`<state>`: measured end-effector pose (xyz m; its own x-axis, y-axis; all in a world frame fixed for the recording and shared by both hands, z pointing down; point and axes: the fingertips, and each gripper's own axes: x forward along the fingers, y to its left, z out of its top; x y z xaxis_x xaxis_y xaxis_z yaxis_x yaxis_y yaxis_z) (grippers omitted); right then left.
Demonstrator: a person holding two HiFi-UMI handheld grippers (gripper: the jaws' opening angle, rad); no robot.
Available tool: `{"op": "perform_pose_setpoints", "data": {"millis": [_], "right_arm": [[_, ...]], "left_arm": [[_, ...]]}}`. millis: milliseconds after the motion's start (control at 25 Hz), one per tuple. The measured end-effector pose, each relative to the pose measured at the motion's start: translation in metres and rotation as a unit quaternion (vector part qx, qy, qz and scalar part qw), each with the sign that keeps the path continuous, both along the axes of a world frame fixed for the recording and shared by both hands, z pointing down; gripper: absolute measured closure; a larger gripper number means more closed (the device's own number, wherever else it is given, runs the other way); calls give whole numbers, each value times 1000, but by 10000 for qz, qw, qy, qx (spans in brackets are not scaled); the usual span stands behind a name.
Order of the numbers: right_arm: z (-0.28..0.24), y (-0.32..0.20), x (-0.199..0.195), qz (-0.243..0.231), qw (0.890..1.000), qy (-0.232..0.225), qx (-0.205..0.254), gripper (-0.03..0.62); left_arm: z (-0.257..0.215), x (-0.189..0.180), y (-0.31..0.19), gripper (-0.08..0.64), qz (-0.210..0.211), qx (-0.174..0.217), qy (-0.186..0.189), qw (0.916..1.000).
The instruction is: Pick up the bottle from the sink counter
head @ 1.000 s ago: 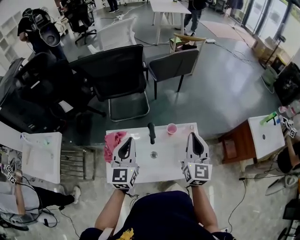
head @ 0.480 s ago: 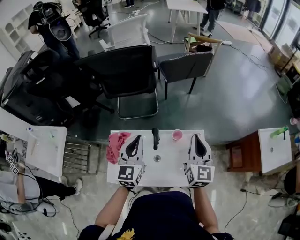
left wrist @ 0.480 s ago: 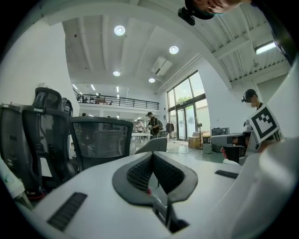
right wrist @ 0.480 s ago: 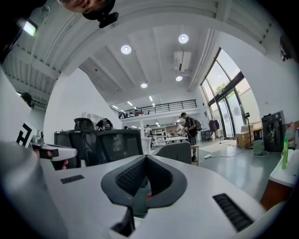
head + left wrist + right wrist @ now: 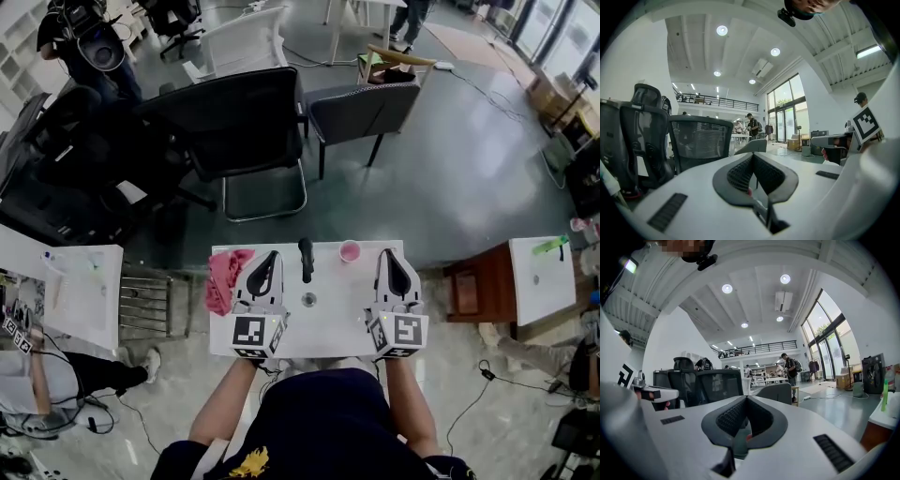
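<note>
The white sink counter [image 5: 337, 323] lies straight below me, with a black faucet [image 5: 306, 259] at its back middle and a drain [image 5: 308, 300] in front of the faucet. A small pink round container [image 5: 350, 250] stands at the back, right of the faucet; from above I cannot tell if it is a bottle or a cup. My left gripper [image 5: 270, 255] [image 5: 753, 155] hovers left of the faucet, shut and empty. My right gripper [image 5: 387, 253] [image 5: 746, 398] hovers near the counter's right end, right of the pink container, also shut and empty. Both point level, away from me.
A pink cloth [image 5: 225, 277] lies on the counter's left end beside the left gripper. Black office chairs [image 5: 234, 131] and a grey chair [image 5: 361, 108] stand beyond the counter. Another white counter [image 5: 70, 291] and a metal rack [image 5: 145, 314] stand left; a brown stand [image 5: 466, 292] and white counter [image 5: 542, 281] stand right.
Both grippers have edged forward side by side, further over the counter. Their jaws have stayed shut and hold nothing.
</note>
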<state>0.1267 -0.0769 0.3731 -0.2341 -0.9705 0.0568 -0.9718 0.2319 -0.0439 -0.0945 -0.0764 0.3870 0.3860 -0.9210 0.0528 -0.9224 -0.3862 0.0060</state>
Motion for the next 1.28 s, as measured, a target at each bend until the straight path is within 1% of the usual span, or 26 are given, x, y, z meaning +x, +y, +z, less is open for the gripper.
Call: {"op": "perform_pose_setpoints", "data": {"millis": [440, 640, 920, 1160, 1280], "right_arm": [[8, -4, -6, -90, 9999, 43, -78, 566], [26, -10, -3, -122, 9995, 108, -263, 566], [65, -16, 4, -102, 9978, 98, -654, 566], [87, -18, 7, -117, 9960, 68, -881, 566], [95, -21, 7, -130, 9954, 81, -949, 566]], "left_arm": [[16, -1, 1, 541, 20, -192, 2, 9998], [39, 1, -1, 541, 20, -488, -44, 9988], [78, 11, 0, 541, 97, -935, -144, 9955], [103, 28, -1, 541, 267, -1198, -186, 9923], [109, 40, -4, 541, 386, -1251, -187, 9912]]}}
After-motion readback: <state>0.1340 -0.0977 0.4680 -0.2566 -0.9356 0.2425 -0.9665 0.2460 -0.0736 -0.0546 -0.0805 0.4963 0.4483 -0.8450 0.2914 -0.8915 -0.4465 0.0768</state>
